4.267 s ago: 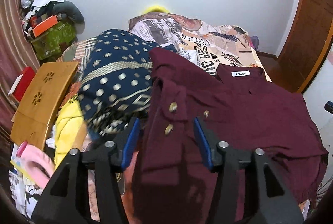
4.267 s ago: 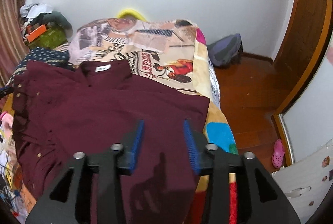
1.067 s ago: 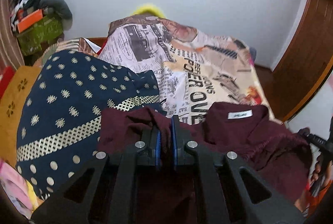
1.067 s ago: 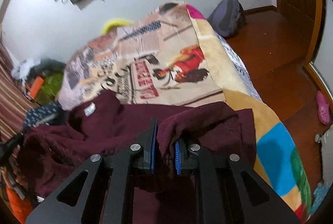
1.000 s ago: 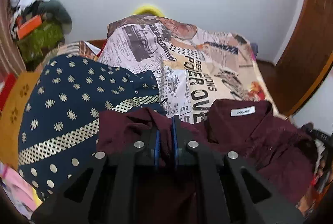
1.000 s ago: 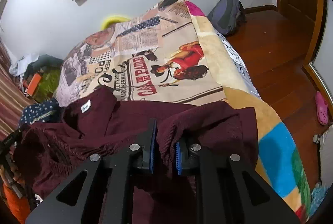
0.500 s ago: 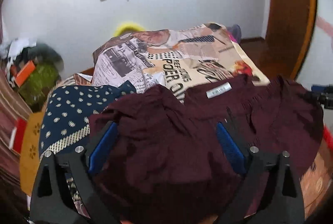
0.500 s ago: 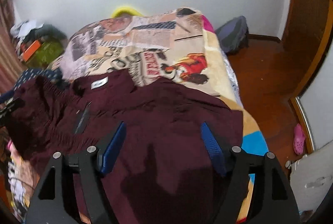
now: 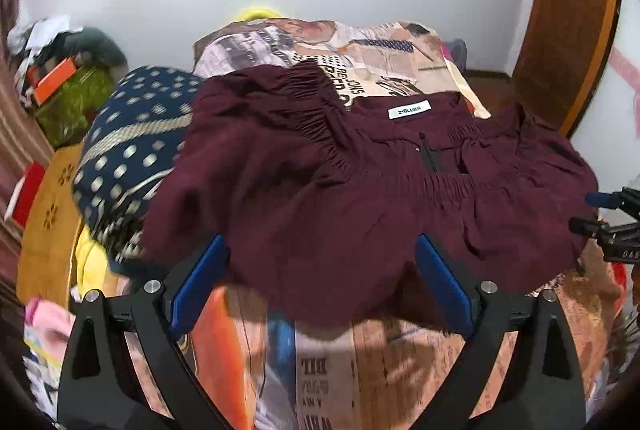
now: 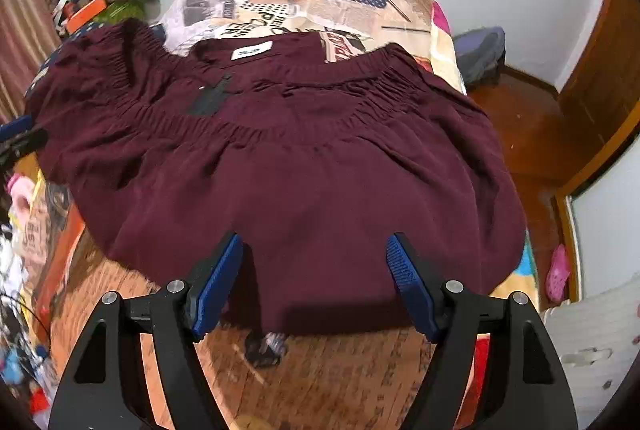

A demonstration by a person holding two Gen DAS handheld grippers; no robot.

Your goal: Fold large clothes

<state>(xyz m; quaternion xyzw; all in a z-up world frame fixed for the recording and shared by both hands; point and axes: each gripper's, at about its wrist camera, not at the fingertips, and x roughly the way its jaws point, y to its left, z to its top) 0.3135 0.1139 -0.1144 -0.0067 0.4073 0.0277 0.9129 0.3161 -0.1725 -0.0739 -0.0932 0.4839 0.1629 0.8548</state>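
1. Hovering left gripper [image 9: 320,282] and right gripper [image 10: 316,282], jaws spread wide, gripping nothing.
2. Lying on bed [image 10: 360,10], hem folded up near collar: maroon shirt [image 10: 304,166].
3. Likely next: pinching side edges, folding inward, keeping elastic hem flat, avoiding blue cloth [image 9: 132,142].

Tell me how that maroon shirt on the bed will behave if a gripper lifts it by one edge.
The maroon shirt will probably go limp and sag; it already lies in soft gathers. Lifted from one point, the fold would likely fall open, since the layers are only laid loosely over each other. It looks light, thin cloth, so the open right gripper should manage it.
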